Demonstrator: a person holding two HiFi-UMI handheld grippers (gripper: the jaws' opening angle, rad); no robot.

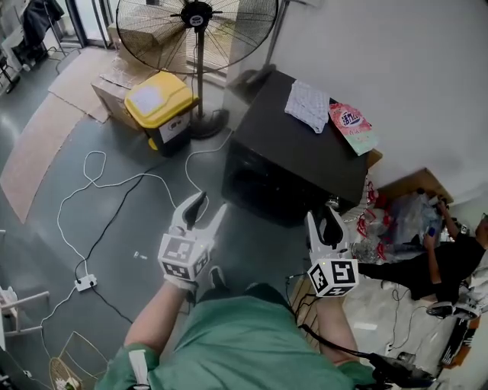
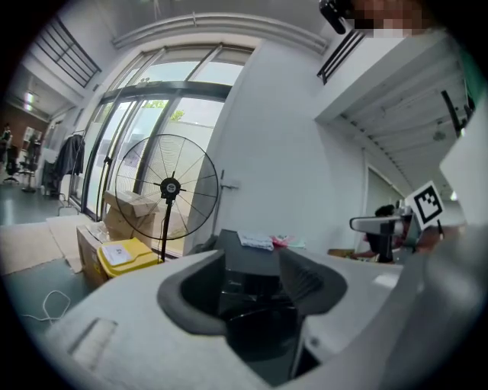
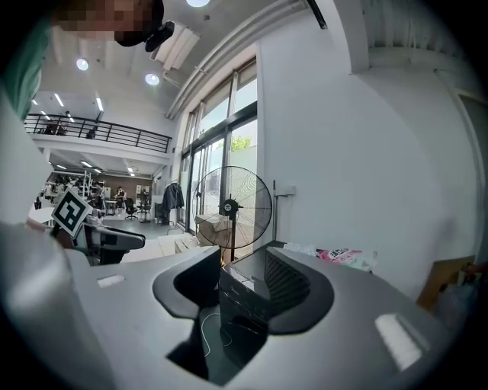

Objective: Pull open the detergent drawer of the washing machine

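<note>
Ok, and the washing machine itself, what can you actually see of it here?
The washing machine is a black, boxy unit with a flat matte top and a glossier front. It stands upright on the grey floor, close to the white wall. A folded white cloth and a pink pouch lie on its top. Its drawer cannot be made out. The left gripper and right gripper are short of it, not touching.

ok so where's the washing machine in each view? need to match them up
Head view: washing machine sits right of centre in the upper half, seen from above.
Left gripper view: lower centre, framed between the open jaws.
Right gripper view: lower centre, between the open jaws, seen corner-on.
Shared landmark: the standing fan beside the machine.
</note>
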